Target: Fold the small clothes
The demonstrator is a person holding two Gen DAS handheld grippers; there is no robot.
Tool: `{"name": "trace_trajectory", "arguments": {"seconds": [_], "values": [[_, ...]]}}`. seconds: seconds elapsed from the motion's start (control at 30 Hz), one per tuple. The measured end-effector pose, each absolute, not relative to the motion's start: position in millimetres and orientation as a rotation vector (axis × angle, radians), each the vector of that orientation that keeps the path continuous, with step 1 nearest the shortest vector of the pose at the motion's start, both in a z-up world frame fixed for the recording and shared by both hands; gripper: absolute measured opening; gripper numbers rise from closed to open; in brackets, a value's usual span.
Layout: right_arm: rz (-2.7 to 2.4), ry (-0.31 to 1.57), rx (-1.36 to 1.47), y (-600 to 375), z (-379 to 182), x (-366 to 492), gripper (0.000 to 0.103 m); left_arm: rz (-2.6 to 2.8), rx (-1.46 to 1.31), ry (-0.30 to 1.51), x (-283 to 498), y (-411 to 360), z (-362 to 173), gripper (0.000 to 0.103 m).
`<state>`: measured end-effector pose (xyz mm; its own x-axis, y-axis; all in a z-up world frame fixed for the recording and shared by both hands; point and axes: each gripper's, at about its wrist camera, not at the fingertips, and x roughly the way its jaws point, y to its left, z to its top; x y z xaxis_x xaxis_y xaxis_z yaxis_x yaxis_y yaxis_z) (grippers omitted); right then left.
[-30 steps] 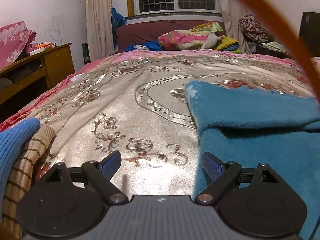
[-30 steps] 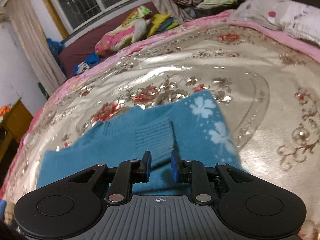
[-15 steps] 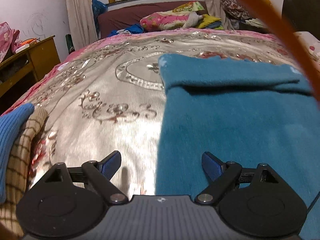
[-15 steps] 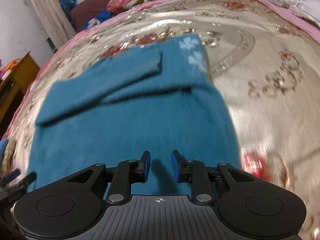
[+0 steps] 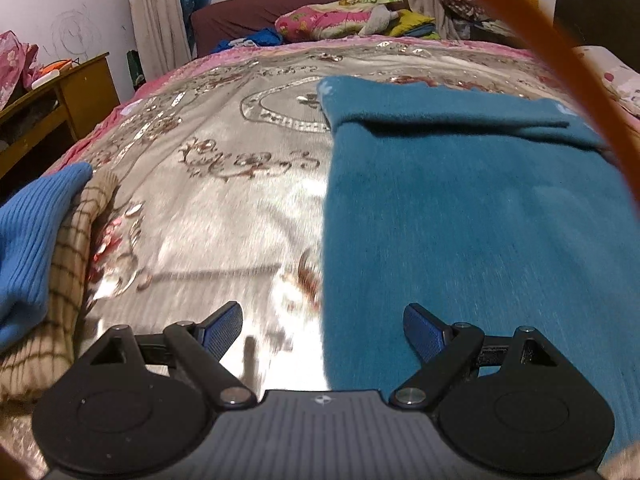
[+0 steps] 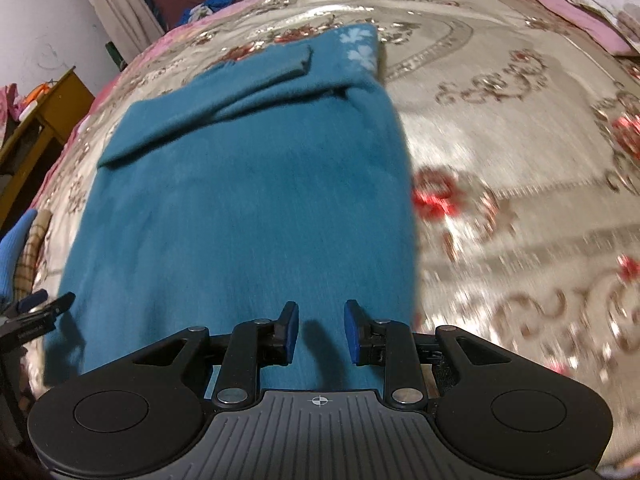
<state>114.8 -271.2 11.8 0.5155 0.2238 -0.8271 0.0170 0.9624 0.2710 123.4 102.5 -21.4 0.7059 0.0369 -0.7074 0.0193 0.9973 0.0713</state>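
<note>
Through the left wrist camera, the left hand-held gripper (image 5: 322, 326) hangs with its jaws spread wide and empty, straddling the left edge of the teal knitted sweater (image 5: 472, 216). The sweater lies flat on the silver floral bedspread (image 5: 208, 208), sleeves laid across its far end, probably to square it into a rectangle for folding. At far left, a blue ribbed garment (image 5: 28, 240) rests on a beige checked cloth (image 5: 68, 292), apparently a pile set aside.

Through the right wrist camera, the right hand-held gripper (image 6: 318, 330) is narrowly parted, gripping nothing, just above the sweater's (image 6: 248, 184) near hem towards its right edge. The left tool's tip shows at the far left edge. Both tools seem placed at the hem corners for lifting it toward the sleeves.
</note>
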Motion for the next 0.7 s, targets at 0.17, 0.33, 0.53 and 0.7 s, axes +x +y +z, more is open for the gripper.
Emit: {"name": "trace_trajectory", "arguments": {"seconds": [0.17,0.33,0.53,0.7], "values": [[0.122,1.029,0.253,-277,14,88,0.026,-0.018,0.085,0.827,104,108,-19,0.093],[0.115,1.024,0.255,-282,19,70,0.026,-0.033,0.109,0.859,90,112,-18,0.093],[0.106,1.056,0.242,-286,15,57,0.027,-0.088,0.106,0.888,82,110,-18,0.089],[0.103,1.081,0.288,-293,5,53,0.031,-0.143,0.041,0.924,83,115,-19,0.077]]}}
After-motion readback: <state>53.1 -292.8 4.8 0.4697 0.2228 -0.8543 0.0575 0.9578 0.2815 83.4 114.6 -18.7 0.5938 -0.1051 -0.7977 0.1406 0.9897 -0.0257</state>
